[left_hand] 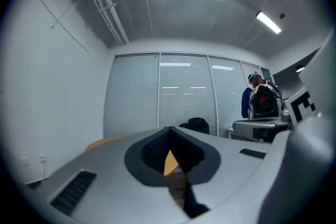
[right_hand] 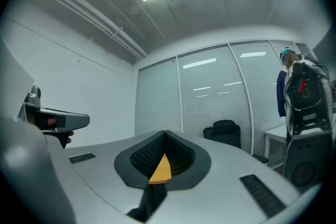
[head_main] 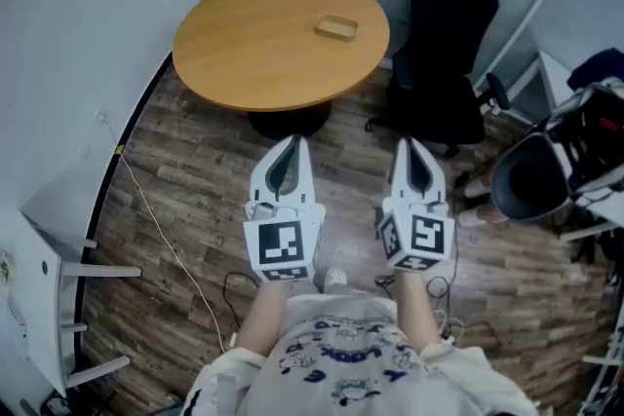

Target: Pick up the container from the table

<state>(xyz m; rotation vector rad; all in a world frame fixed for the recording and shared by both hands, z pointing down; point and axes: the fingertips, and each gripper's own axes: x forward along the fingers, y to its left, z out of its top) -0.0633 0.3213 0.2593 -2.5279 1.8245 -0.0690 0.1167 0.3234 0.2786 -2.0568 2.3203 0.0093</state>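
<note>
I am only before the reach: my left gripper [head_main: 292, 151] and right gripper [head_main: 410, 153] are empty with jaws pressed together, well apart from the container [head_main: 336, 27] on the round table [head_main: 234, 44], so next I must approach and open them.

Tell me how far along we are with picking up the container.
Done: nothing yet. The container sits untouched on the round table.
In hand: nothing. The left claw and right claw are both shut and empty, held over the wood floor short of the table.
Left: everything, namely approach the table, open a claw, grip the container and lift it.
</note>
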